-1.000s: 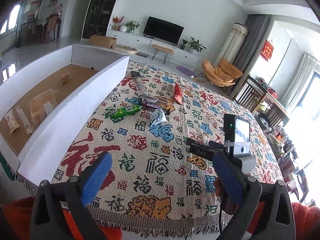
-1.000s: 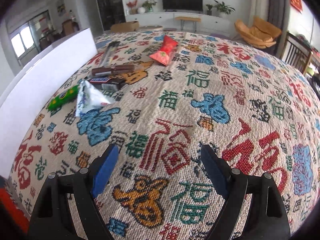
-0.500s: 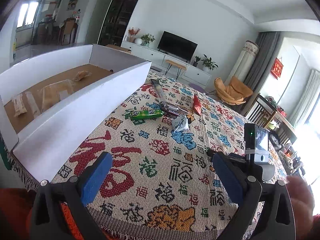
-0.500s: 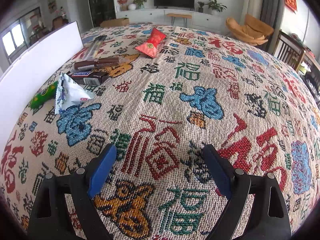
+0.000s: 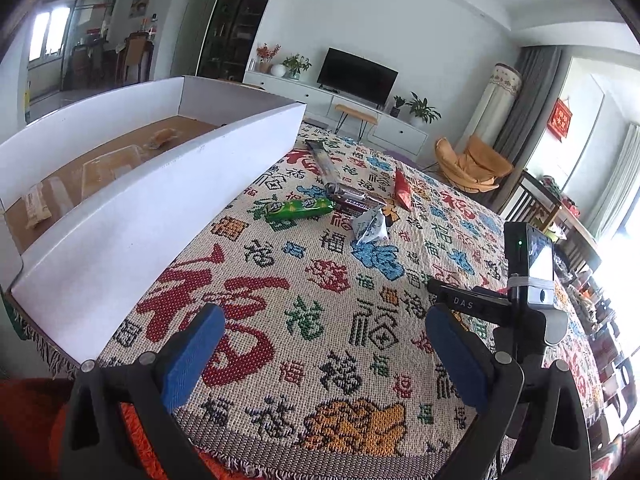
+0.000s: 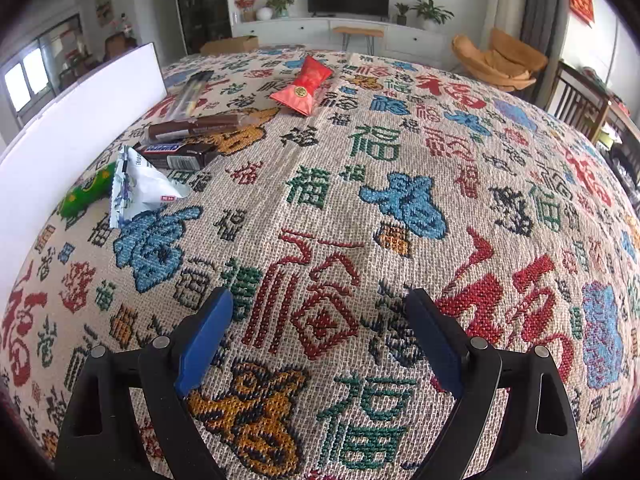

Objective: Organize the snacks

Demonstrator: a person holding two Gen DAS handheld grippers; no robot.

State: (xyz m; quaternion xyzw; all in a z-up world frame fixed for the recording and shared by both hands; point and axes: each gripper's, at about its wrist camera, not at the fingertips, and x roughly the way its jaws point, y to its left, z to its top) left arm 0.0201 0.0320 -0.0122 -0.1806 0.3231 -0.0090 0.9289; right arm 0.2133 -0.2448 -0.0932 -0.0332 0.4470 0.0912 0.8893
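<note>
A: What are the two grippers doing?

B: The left gripper (image 5: pixel 320 356) hangs over the near edge of the bench (image 5: pixel 360 364), fingers spread wide with nothing between them. The right gripper (image 6: pixel 320 340) is also wide apart and empty, low over the woven cloth (image 6: pixel 360 200) near that same edge.

A: And the snacks?

B: They sit in a loose cluster toward the far left part of the bench, beside the white box (image 5: pixel 160 200). The green packet (image 5: pixel 300 209) lies nearest the box wall. Just right of it is the white triangular packet (image 6: pixel 140 188), its corner sticking up. Behind that lie the dark Snickers bar (image 6: pixel 176 156) and a brown bar (image 6: pixel 192 126), close together; whether they touch I cannot tell. A long clear sleeve (image 6: pixel 194 94) lies farther back, near the box's far corner.

A: Anything apart from that group?

B: The red pouch (image 6: pixel 302 86) lies alone to the right of the sleeve, toward the far edge.

A: Is the box holding anything?

B: Yes, several pale wrapped items (image 5: pixel 36 210) rest on its brown floor; they are too small to name. The box stands along the left edge of the bench, well apart from both grippers.
</note>
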